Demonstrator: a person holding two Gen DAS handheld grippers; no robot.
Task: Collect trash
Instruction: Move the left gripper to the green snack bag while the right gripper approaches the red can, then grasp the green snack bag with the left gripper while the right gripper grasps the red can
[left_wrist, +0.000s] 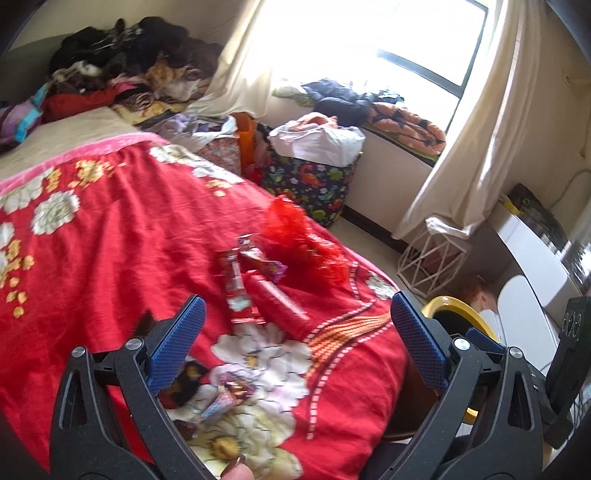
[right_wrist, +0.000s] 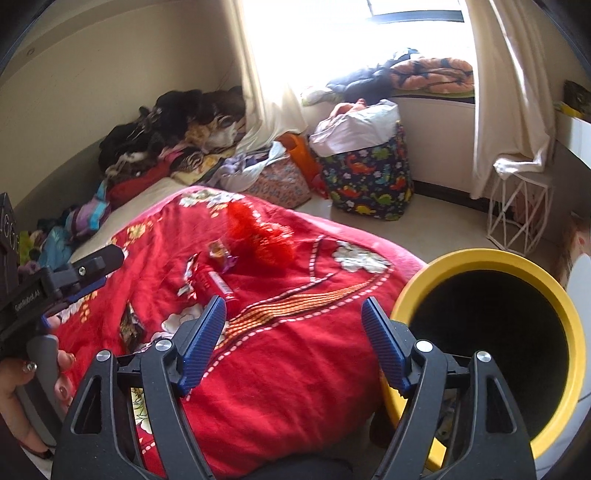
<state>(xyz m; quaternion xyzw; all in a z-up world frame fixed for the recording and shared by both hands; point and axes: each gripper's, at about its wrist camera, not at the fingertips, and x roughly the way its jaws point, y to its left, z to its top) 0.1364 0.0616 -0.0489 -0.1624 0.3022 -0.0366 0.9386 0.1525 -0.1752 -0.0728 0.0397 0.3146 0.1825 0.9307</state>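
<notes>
Several wrappers lie on the red flowered blanket: a red and silver wrapper, a red tube-like pack, a purple wrapper, a red net bag and a foil wrapper close to the fingers. My left gripper is open and empty above them. My right gripper is open and empty over the blanket's edge, next to the yellow-rimmed black bin. The same wrappers and the red net bag show in the right wrist view. The left gripper shows at its left.
A pile of clothes sits at the bed's far end. A dinosaur-print bag and an orange bag stand on the floor by the window. A white wire basket and a white desk are at the right.
</notes>
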